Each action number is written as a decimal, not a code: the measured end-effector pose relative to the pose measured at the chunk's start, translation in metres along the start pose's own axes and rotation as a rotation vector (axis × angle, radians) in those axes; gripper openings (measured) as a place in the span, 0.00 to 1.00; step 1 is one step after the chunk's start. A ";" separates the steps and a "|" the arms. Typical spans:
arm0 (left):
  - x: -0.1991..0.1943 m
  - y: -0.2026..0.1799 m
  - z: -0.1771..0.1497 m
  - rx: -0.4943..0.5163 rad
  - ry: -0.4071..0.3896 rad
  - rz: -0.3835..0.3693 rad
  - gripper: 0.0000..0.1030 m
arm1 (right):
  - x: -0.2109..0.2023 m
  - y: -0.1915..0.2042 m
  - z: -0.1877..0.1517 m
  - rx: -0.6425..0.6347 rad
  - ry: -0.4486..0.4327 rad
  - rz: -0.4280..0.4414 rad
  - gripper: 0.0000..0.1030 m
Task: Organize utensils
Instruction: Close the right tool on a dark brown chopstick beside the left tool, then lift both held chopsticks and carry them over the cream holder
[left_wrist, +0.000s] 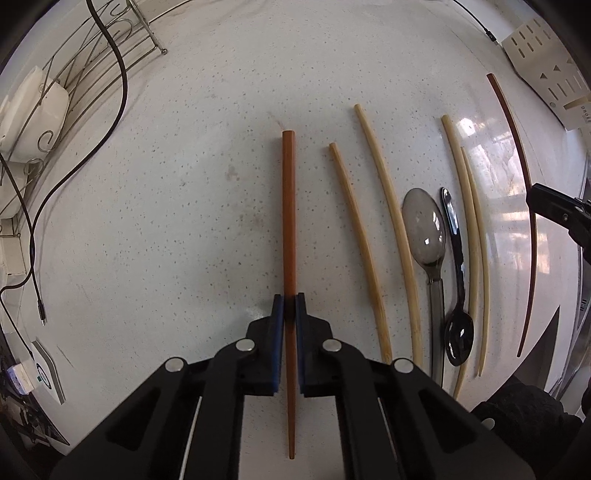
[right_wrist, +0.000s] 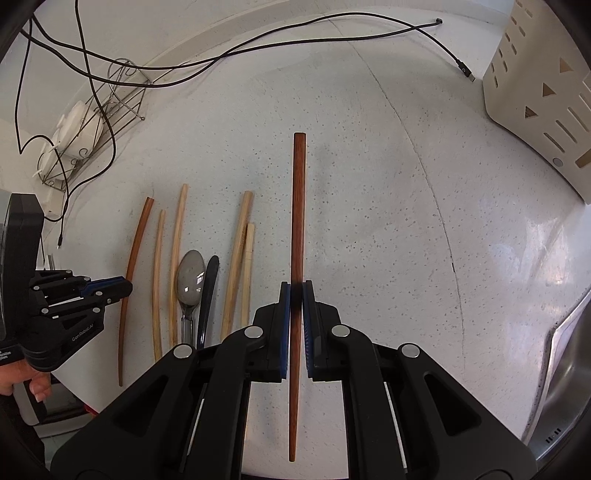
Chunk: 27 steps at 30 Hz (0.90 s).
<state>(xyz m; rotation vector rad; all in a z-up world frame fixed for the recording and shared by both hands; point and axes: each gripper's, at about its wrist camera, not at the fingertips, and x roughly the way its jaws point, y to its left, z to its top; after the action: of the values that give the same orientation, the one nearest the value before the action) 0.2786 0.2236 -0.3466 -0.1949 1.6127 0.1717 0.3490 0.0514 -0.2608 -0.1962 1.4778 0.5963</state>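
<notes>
Left wrist view: the left tongs (left_wrist: 290, 308) were clamped on a reddish-brown chopstick (left_wrist: 288, 206) pointing to twelve o'clock over the speckled bench (left_wrist: 166, 221). Toward three o'clock lay pale chopsticks (left_wrist: 388, 229), a grey spoon (left_wrist: 424, 225), a black spoon (left_wrist: 458, 328) and, farthest out, a dark chopstick (left_wrist: 530, 221), side by side; the sorting looked partly done. A perforated cream holder (left_wrist: 543, 70) stood at two o'clock, seemingly unfilled.

Right wrist view: the right tongs (right_wrist: 295, 295) were closed on the dark red chopstick (right_wrist: 298, 206), pointing to twelve o'clock. The loose utensils lay at nine o'clock, the holder (right_wrist: 535, 92) at two o'clock. Most pieces probably remained to be stowed.
</notes>
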 end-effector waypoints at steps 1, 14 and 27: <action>-0.001 0.001 -0.004 -0.004 -0.008 0.000 0.06 | -0.001 0.000 0.000 -0.001 -0.001 -0.001 0.06; -0.059 0.018 -0.023 -0.033 -0.153 -0.060 0.06 | -0.022 0.003 -0.003 -0.002 -0.050 -0.004 0.06; -0.163 -0.001 -0.017 -0.004 -0.449 -0.134 0.06 | -0.091 -0.014 0.006 0.038 -0.225 0.009 0.06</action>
<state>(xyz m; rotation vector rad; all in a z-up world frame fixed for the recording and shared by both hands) 0.2700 0.2218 -0.1825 -0.2479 1.1489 0.1057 0.3624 0.0193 -0.1757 -0.0898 1.2720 0.5774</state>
